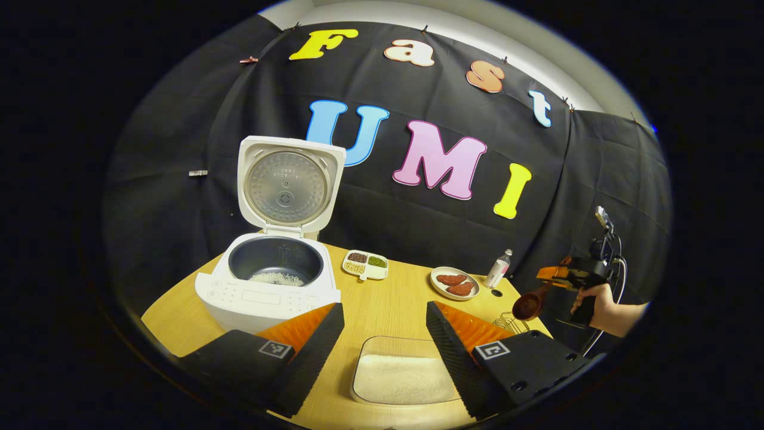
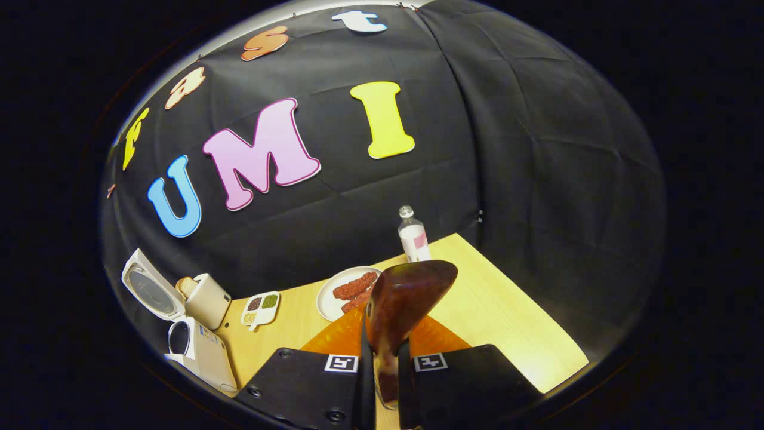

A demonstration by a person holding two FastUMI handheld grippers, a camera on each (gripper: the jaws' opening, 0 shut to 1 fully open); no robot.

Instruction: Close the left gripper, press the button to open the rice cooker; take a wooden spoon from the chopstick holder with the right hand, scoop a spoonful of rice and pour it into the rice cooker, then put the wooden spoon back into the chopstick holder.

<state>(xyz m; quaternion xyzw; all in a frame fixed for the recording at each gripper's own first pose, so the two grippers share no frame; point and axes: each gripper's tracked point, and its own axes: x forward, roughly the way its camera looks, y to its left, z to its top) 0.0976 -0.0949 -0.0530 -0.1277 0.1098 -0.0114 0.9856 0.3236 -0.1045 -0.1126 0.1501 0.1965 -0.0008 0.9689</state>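
Tabletop carries the rice cooker, lid upright, rice inside. Rice tray lies between the left gripper fingers, spread wide, empty. Right gripper clamps the wooden spoon handle; its long axis runs forward, bowl foremost, above the wire chopstick holder. Plate and bottle stand near.

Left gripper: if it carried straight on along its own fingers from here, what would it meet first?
Most likely the clear tray of rice, low between the open fingers of the left gripper. If it passes above the tray, the wooden table comes next, then the divided dish of beans; depth is hard to judge.
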